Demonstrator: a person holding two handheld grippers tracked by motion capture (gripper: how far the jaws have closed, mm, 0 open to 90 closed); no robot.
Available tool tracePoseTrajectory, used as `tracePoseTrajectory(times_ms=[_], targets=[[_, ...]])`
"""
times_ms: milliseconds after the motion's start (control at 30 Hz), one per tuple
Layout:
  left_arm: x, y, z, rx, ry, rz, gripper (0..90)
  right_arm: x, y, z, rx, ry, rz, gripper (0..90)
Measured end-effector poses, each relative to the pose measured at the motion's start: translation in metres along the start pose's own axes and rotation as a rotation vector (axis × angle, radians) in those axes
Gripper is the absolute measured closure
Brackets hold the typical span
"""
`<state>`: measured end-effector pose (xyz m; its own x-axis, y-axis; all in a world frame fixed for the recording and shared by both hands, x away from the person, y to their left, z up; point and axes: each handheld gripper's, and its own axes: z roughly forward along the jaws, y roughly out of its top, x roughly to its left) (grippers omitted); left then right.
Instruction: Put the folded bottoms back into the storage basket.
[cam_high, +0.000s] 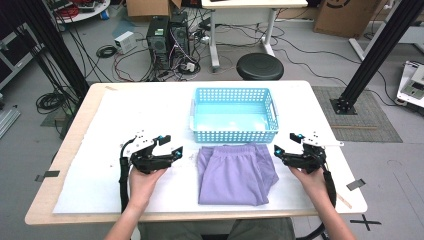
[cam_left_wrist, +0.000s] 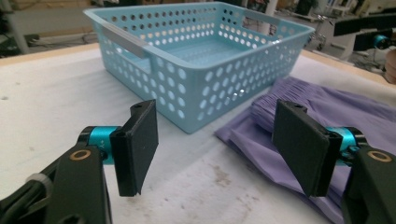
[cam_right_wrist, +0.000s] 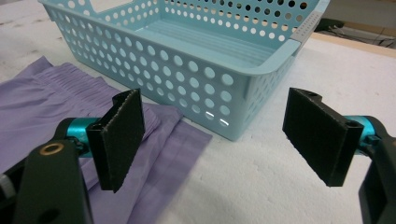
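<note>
On the desk (cam_high: 75, 150), a pair of folded purple shorts (cam_high: 234, 172) lies flat near the person's edge, its gathered waistband toward the far side and just in front of a light blue perforated basket (cam_high: 234, 116). The basket stands at the middle of the desk, beyond the shorts, with its near wall almost touching the waistband.

The left gripper (cam_high: 169, 146) hovers to the left of the shorts, held in the person's left hand (cam_high: 145, 180), pointing right toward the fabric. Its jaws stand wide apart with nothing between them; in the left gripper view the basket's corner and the left edge of the shorts show through the gap.

The right gripper (cam_high: 286, 144) sits to the right of the shorts, in the right hand (cam_high: 311, 179), pointing left. Its jaws are also spread wide and hold nothing; the right gripper view shows the basket's near right corner and bare desk between the pads (cam_right_wrist: 122, 137), with the shorts off to the left.
</note>
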<state>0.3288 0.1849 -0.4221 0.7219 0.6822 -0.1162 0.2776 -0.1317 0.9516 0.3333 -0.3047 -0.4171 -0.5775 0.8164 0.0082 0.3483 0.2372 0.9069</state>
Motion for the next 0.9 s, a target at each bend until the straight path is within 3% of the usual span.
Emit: tracePoseTrajectory(times_ms=[167,433,533,700,800,900], targets=[[-0.009,-0.001,0.004,0.043,-0.028,-0.012,31.5,0.01,-0.002,-0.005,-0.009,-0.014,-0.029,21.1],[-0.032,-0.004,0.005,0.054,-0.006,0.03,32.3,0.023,-0.009,-0.009,0.012,-0.007,-0.042,21.1],[-0.041,-0.007,0.008,0.102,-0.006,0.036,34.3,0.026,-0.011,-0.009,0.024,-0.012,-0.056,21.1],[-0.054,-0.009,0.016,0.161,-0.024,0.023,34.3,0.032,-0.014,-0.008,0.054,-0.02,-0.023,24.8],[-0.059,-0.01,0.021,0.177,-0.036,0.015,34.3,0.038,-0.014,-0.01,0.064,-0.004,0.011,24.9],[-0.062,-0.011,0.025,0.2,-0.035,-0.004,34.3,0.046,-0.014,-0.01,0.071,0.015,0.013,24.8]])
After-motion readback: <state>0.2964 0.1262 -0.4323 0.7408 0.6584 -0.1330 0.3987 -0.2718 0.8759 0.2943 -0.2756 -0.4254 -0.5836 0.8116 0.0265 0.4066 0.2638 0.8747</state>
